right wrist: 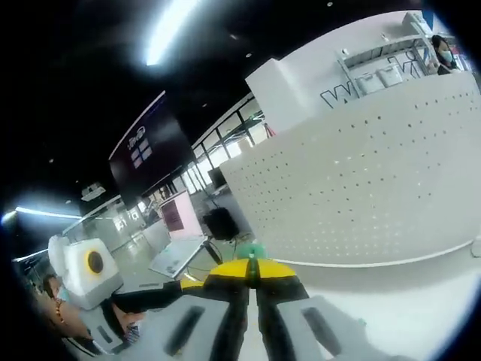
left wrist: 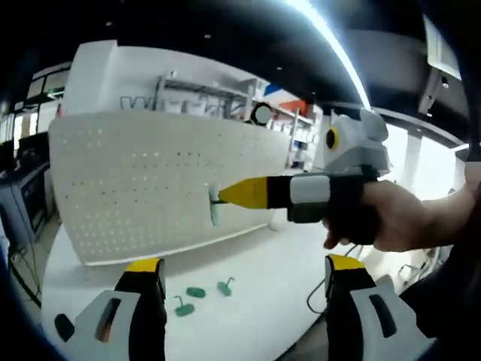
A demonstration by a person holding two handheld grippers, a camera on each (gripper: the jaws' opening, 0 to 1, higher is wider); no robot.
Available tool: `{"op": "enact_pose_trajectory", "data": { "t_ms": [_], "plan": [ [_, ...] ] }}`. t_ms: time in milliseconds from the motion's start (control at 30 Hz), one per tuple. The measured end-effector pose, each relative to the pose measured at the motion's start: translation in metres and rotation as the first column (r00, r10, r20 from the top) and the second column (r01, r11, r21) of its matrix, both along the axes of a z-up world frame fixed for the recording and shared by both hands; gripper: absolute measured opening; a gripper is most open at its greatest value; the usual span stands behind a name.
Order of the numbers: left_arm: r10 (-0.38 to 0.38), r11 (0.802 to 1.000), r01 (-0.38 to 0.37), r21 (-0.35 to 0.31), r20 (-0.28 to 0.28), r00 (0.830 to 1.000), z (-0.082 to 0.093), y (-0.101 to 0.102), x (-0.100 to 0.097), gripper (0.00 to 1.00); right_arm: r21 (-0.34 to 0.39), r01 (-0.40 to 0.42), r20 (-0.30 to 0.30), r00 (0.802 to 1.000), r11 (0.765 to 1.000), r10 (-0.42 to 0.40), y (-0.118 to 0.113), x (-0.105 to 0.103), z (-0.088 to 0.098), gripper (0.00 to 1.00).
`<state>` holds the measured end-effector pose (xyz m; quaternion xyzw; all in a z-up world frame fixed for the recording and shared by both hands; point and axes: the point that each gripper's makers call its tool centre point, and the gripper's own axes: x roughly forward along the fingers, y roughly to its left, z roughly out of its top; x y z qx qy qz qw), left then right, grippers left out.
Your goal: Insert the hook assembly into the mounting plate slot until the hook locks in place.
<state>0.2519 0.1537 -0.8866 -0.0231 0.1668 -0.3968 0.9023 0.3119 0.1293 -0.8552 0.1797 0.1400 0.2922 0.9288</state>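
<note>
White and full of little holes, the big board [left wrist: 150, 180] stands up on the white surface [left wrist: 248, 278], so a hook can be pushed straight into its face. In the left gripper view the right tongs [left wrist: 219, 195] come in from the right side, lying level and pointing at the board. A hand [left wrist: 398, 218] wraps the grip behind them, with the arm reaching in from the edge. Their yellow tips are pinched closed on a green hook [left wrist: 215, 204], which sits right at the board's front, low down; I cannot tell if it is in a hole yet. I think the hook is held flat like this so it goes in straight. In the right gripper view the same tongs [right wrist: 253, 272] have their tips together on the green hook [right wrist: 252, 250]. The left tongs [left wrist: 244, 274] hang back, wide apart and holding nothing, perhaps to keep watch. Three spare green hooks [left wrist: 197, 295] lie on the surface in front of the board.
</note>
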Motion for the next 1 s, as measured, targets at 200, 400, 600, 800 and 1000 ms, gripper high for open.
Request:
{"op": "enact_pose_trajectory", "data": {
  "t_ms": [200,400,600,800,1000],
  "plan": [
    [-0.003,1.000,0.004,-0.011,0.027,1.000,0.003,0.000,-0.003,1.00,-0.034,0.046,0.035,0.998,0.998,-0.045,-0.010,0.016,0.001,0.00],
    [0.010,1.000,-0.010,-0.012,0.027,1.000,0.002,0.005,-0.002,1.00,-0.038,0.118,0.069,0.991,0.992,-0.116,-0.026,0.036,0.008,0.00],
    [0.008,1.000,-0.008,-0.004,0.007,1.000,-0.002,0.009,-0.003,1.00,-0.053,0.193,0.119,0.975,0.980,-0.186,-0.045,0.060,0.017,0.00],
    [0.014,1.000,-0.014,0.003,-0.002,1.000,-0.006,0.012,-0.004,1.00,-0.066,0.243,0.146,0.962,0.968,-0.231,-0.058,0.082,0.022,0.00],
    [0.023,1.000,-0.023,0.005,-0.018,1.000,-0.009,0.017,-0.003,1.00,-0.090,0.347,0.211,0.923,0.933,-0.323,-0.084,0.103,0.030,0.00]
  ]
}}
